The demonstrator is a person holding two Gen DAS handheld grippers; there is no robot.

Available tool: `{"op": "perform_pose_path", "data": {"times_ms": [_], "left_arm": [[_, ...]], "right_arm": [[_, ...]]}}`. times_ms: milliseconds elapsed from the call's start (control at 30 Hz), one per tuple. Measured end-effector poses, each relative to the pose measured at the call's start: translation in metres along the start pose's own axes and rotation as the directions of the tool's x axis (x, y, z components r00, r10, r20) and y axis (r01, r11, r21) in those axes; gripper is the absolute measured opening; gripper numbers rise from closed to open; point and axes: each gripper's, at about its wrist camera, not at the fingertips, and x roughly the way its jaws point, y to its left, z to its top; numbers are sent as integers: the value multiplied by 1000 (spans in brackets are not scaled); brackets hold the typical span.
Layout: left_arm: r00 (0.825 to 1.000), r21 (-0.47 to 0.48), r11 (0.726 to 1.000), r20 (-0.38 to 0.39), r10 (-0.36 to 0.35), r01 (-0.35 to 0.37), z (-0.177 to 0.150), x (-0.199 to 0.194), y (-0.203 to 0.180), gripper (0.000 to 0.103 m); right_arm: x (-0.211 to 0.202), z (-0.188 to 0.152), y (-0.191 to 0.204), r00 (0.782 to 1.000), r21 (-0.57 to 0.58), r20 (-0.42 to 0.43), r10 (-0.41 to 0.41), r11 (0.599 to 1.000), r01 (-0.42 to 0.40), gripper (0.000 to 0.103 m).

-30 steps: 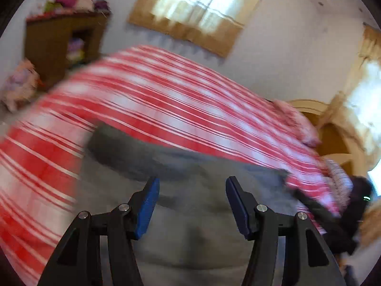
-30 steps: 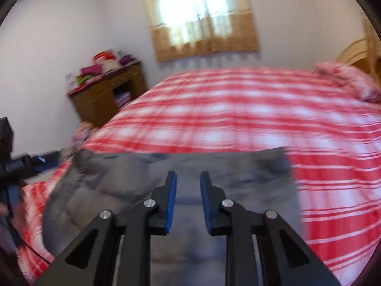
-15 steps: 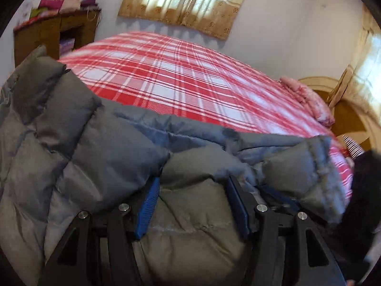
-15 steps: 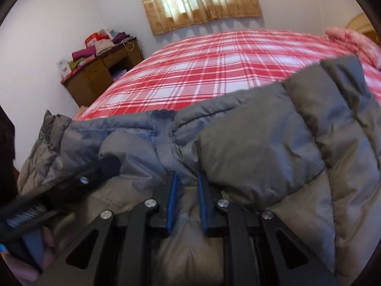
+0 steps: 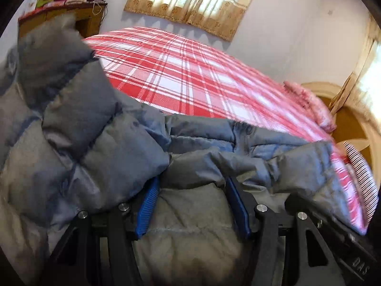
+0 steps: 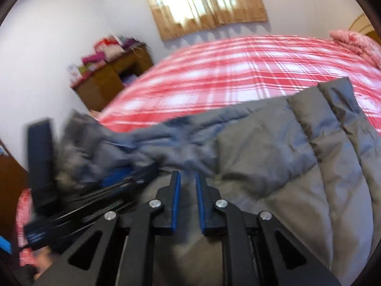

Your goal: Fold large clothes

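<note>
The grey puffer jacket (image 5: pixel 114 157) lies bunched at the near edge of the bed (image 5: pixel 190 71), its quilted panels heaped up at 9 o'clock in the left view and spread toward 3 o'clock in the right view, where a flat panel (image 6: pixel 309 157) reaches out over the red plaid. A second ago it showed only as a low grey blur far below both tools; now it fills the lower half of each view, so both hands have come down onto it

The left gripper (image 5: pixel 193 188) has its jaws half spread, unchanged across the three frames, with a thick fold of padding bulging between the blue pads (image 5: pixel 147 202); whether they press on it or merely straddle it I cannot tell. The right gripper (image 6: pixel 187 183) has just been closing: its pads (image 6: pixel 175 200) stand near together with a thin ridge of cloth between them, seemingly a pinch, though the contact is blurred. The left tool (image 6: pixel 95 205) shows at 9 o'clock in the right view, close beside it

My reading is that the two tools are taking hold along one edge, ready to lift and carry it over. The fold itself is not yet made; the jacket is still crumpled

Beyond, a curtain (image 6: pixel 207 2) at 12 o'clock, a wooden cabinet (image 6: pixel 107 81) at 10, a pink pillow (image 5: pixel 307 104) at 3
</note>
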Motion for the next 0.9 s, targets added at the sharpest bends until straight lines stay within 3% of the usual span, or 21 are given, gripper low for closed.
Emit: {"op": "perform_pose_path", "data": {"times_ms": [100, 200, 400, 467, 567, 667, 733, 833, 900], "left_arm": [[997, 2, 1000, 71, -7, 6, 4, -45, 3, 59], [990, 21, 1000, 142, -6, 3, 0, -105, 12, 59], [964, 18, 991, 236, 122, -130, -36, -189, 51, 59], [961, -29, 990, 236, 144, -141, -48, -197, 67, 59], [975, -145, 987, 196, 104, -77, -70, -205, 89, 59], [974, -173, 984, 211, 86, -49, -90, -213, 91, 59], [974, -193, 981, 214, 73, -31, -99, -212, 90, 59], [980, -243, 969, 201, 4, 46, -115, -204, 81, 59], [980, -250, 967, 196, 8, 42, -126, -203, 73, 59]], "right_arm": [[10, -9, 7, 999, -27, -43, 4, 1000, -5, 16], [33, -20, -2, 995, -26, -84, -56, 998, 54, 8], [41, -22, 1, 989, -54, -83, -119, 992, 115, 4], [42, -22, 6, 985, -79, -90, -147, 987, 140, 4], [34, -15, 17, 972, -132, -121, -202, 974, 186, 5], [-11, -14, 30, 989, -109, -8, -146, 984, 144, 9], [-27, -16, 39, 991, -108, 18, -136, 985, 137, 9], [-38, -24, 44, 994, -78, 32, -105, 991, 107, 9], [-26, -30, 44, 994, -66, 2, -107, 992, 107, 9]]}}
